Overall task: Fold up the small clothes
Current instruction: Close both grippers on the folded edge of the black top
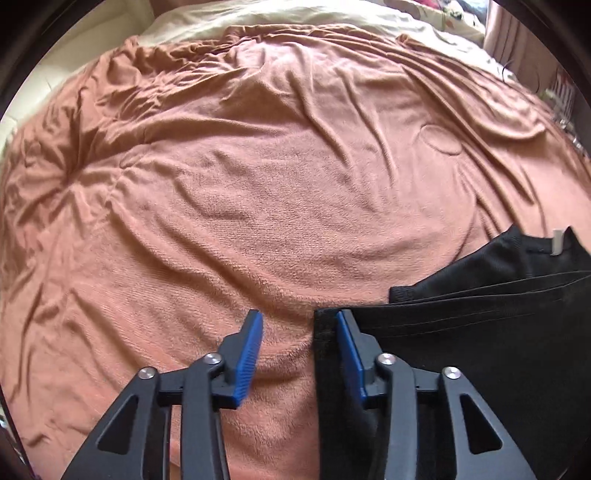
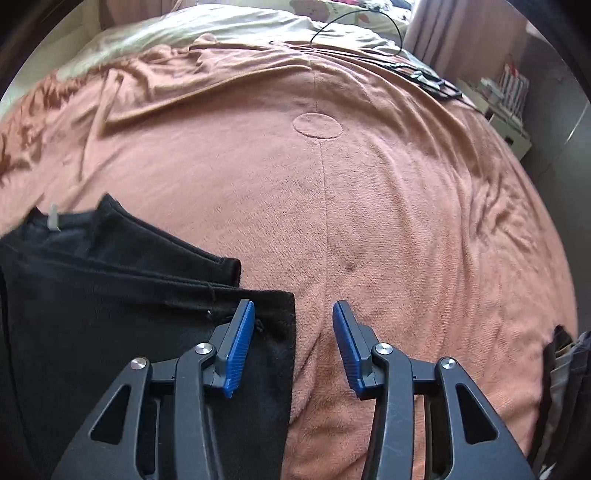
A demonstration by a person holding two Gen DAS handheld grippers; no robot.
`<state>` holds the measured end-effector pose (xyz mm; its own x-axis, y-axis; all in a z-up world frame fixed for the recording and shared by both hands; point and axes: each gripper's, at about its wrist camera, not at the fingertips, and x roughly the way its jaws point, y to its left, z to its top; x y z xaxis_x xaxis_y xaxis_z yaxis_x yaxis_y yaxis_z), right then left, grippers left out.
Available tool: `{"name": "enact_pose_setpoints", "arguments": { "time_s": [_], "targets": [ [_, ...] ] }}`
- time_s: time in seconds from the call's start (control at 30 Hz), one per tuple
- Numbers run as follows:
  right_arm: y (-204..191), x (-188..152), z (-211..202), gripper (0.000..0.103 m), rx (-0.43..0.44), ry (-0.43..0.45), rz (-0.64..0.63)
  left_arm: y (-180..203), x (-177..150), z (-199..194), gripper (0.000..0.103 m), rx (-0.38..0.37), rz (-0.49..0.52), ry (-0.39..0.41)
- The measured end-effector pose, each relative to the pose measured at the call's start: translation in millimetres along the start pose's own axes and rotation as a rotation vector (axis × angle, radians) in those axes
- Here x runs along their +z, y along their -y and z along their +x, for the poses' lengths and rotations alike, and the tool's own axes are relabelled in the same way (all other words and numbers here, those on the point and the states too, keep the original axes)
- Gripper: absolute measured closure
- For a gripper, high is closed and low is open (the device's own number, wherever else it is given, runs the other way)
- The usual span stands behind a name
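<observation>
left wrist: left claw (image 1: 299, 325) and right claw (image 2: 293, 317) apart over black garment (image 1: 480, 332).

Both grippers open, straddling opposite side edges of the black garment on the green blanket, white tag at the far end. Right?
Not quite: the blanket is salmon-orange, not green, as the left wrist view shows. The rest holds: the left gripper and right gripper are open at opposite side edges of the black garment, with the white tag at its far end.

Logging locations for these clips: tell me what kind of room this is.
Probably a bedroom: a wide bed under a rumpled salmon blanket, cream bedding at its head, a curtain alongside.
</observation>
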<state>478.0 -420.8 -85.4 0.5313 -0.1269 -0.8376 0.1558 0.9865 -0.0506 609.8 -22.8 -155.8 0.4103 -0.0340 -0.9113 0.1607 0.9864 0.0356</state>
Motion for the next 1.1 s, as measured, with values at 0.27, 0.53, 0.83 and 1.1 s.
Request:
{"name": "enact_pose_setpoints", "arguments": {
  "time_s": [0.27, 0.53, 0.83, 1.1],
  "targets": [
    [19.6, -10.1, -6.7, 0.061, 0.133, -0.006, 0.016, -13.2, -8.3, 2.6, 0.062, -0.093, -0.042, -0.030],
    [23.9, -9.9, 9.0, 0.064, 0.126, -0.026, 0.006, -0.3, -11.0, 6.5, 0.069, -0.112, -0.004, 0.001],
    [10.5, -11.9, 2.8, 0.092, 0.080, 0.008, -0.041, 3.1, -20.2, 1.3, 0.088, -0.141, 0.039, 0.036],
    [16.4, -16.0, -7.5, 0.102, 0.093, 0.038, -0.020, 5.9, -11.2, 6.3, 0.089, -0.139, 0.032, 0.027]
  ]
}}
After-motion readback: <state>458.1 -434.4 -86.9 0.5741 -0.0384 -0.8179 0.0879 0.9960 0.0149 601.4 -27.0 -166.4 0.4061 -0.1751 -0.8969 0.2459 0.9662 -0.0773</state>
